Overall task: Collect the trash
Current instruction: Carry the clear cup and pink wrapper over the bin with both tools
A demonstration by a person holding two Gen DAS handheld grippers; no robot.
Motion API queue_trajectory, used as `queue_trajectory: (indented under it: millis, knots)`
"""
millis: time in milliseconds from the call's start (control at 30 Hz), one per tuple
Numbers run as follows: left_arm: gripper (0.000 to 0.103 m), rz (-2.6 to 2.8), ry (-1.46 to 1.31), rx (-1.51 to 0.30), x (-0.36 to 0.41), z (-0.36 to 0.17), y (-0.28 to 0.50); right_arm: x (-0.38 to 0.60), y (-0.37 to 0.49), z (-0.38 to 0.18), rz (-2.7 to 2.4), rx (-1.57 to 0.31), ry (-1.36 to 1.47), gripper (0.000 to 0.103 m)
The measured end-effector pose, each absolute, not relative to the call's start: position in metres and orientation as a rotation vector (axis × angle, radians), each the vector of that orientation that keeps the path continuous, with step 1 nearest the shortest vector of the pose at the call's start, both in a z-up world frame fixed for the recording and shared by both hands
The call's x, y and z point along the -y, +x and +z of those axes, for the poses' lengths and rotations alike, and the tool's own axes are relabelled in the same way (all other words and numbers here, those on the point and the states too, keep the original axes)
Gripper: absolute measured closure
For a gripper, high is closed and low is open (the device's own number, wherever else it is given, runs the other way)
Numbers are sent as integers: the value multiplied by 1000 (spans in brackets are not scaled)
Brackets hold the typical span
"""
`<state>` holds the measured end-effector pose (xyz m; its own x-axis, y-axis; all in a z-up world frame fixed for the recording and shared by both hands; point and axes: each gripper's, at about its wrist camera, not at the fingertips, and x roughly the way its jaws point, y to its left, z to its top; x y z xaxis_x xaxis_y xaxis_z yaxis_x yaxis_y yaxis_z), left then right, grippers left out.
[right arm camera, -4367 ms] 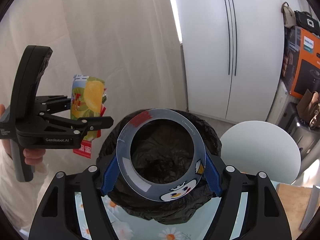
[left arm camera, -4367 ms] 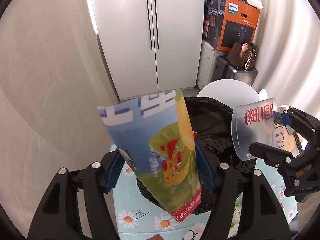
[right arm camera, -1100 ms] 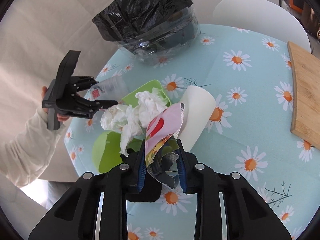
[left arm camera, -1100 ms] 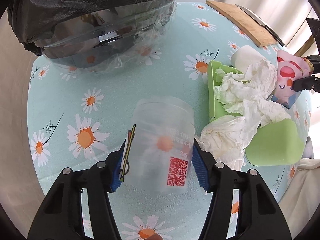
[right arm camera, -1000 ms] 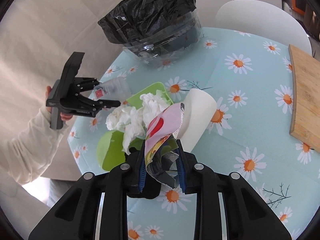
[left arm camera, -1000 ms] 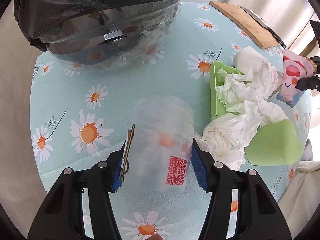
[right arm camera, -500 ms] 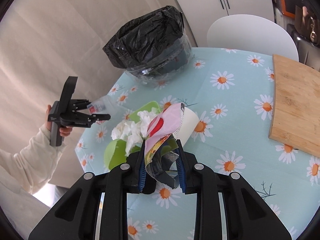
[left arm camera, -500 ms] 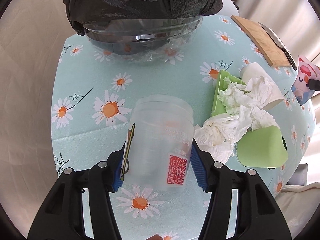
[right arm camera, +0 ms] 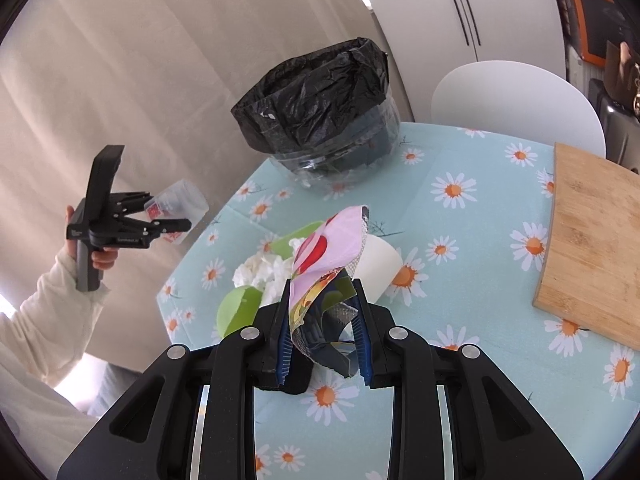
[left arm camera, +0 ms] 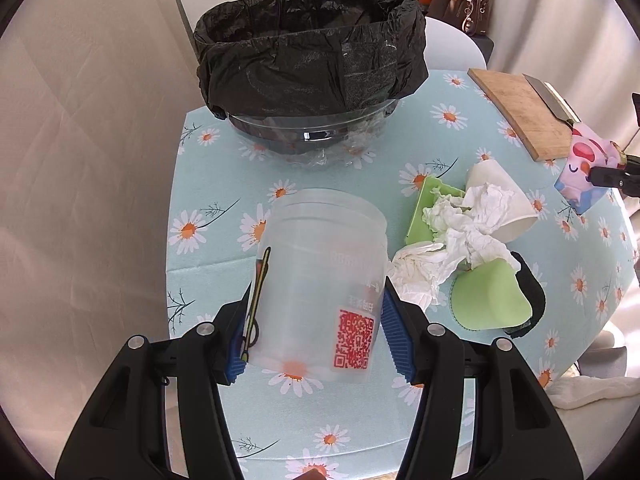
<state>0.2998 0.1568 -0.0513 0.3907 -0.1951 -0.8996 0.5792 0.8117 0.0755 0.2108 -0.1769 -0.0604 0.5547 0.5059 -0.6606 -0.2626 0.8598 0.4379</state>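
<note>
I'm holding a clear plastic cup (left arm camera: 324, 288) in the left gripper (left arm camera: 316, 338), jaws about half open and pressing its thin walls low down near the base, cup hanging over the near edge of the table (left arm camera: 224, 184). The right gripper (right arm camera: 322, 334) is nearly closed, pinching a crumpled pink snack wrapper (right arm camera: 328, 248) by its lower end. The bin (left arm camera: 308, 52), lined with a black bag, is sitting at the far side, well apart from both loads. Risks I'm seeing: the cup is flexing and could squirt out of the pads during the carry; the floppy wrapper could snag the bag rim or slide free. Crumpled tissues (left arm camera: 460, 232), a green cup (left arm camera: 490, 298) and a white paper cup (left arm camera: 500, 196) are lying between me and the bin, so a low pass could knock them off.
</note>
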Motion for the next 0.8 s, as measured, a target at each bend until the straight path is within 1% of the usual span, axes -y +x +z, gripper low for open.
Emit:
queue_trajectory:
  millis: [267, 800]
  knots:
    - [45, -529, 394, -988, -168, -19, 311, 162, 228, -35, 459, -830, 274, 79]
    - [45, -607, 393, -840, -193, 37, 391, 118, 286, 41, 381, -716, 218, 79]
